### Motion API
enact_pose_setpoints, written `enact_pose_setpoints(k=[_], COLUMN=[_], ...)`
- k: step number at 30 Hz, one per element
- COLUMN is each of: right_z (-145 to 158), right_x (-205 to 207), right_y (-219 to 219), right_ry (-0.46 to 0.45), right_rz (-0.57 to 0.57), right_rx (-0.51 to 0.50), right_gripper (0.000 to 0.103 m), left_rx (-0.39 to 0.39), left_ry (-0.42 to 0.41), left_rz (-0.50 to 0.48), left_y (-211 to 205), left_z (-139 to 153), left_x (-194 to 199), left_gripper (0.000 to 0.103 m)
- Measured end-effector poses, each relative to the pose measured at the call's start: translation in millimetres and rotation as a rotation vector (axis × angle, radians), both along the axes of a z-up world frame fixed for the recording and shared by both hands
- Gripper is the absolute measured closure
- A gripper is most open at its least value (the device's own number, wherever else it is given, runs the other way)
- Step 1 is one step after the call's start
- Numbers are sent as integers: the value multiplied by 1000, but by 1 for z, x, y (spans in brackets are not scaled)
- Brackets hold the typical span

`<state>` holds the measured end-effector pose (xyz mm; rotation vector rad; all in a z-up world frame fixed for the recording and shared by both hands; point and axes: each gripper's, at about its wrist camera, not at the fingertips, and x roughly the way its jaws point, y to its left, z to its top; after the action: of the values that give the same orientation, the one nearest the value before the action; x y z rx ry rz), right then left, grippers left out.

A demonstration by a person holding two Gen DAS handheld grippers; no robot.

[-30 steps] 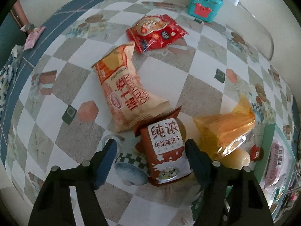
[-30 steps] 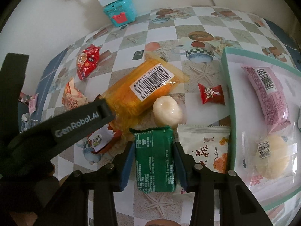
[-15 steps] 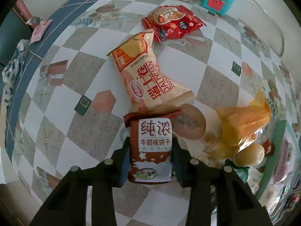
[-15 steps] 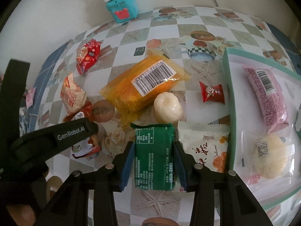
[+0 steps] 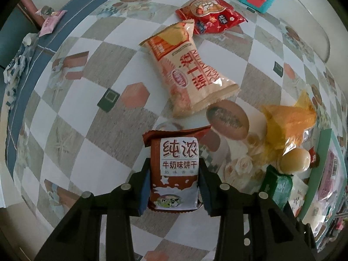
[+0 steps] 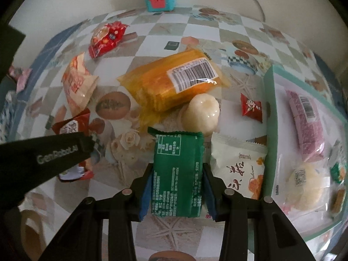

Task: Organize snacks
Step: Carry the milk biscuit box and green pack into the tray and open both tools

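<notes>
brown biscuit packet clamped in left tool, green packet clamped in right tool

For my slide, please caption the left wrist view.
Left claw shut on a brown biscuit pack above the checkered table.

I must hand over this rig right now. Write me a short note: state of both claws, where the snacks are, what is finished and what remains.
Left claw: shut on the brown milk biscuit pack.
Right claw: shut on the green pack.
Done: the pink pack and a round pastry lie in the tray.
Left on the table: red bag, orange-white bag, orange pack, loose round cake, small red candy, white pack beside the tray.
</notes>
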<state>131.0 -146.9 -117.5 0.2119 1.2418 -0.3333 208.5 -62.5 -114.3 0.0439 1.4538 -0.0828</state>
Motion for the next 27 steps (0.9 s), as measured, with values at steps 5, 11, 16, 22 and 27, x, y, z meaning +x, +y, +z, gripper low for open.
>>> enact_pose_setpoints(k=[5, 11, 16, 22, 27], right_z=[1, 24, 57, 97, 123], right_x=[-2, -9, -14, -22, -34], right_y=[2, -8, -17, -25, -40], right_ry=[-3, -64, -147, -245, -302], right_rz=[4, -23, -49, -78, -121], right_rx=[1, -3, 6, -20, -39], right_gripper=[60, 61, 61, 61, 61], left_rx=[-9, -57, -88, -122, -149], left_ry=[5, 8, -50, -168, -248], left_rz=[11, 42, 53, 59, 68], left_y=[10, 23, 31, 38, 35], left_z=[-6, 2, 28, 75, 104], left_x=[-8, -6, -4, -10, -16], left_gripper=[62, 62, 62, 62, 62])
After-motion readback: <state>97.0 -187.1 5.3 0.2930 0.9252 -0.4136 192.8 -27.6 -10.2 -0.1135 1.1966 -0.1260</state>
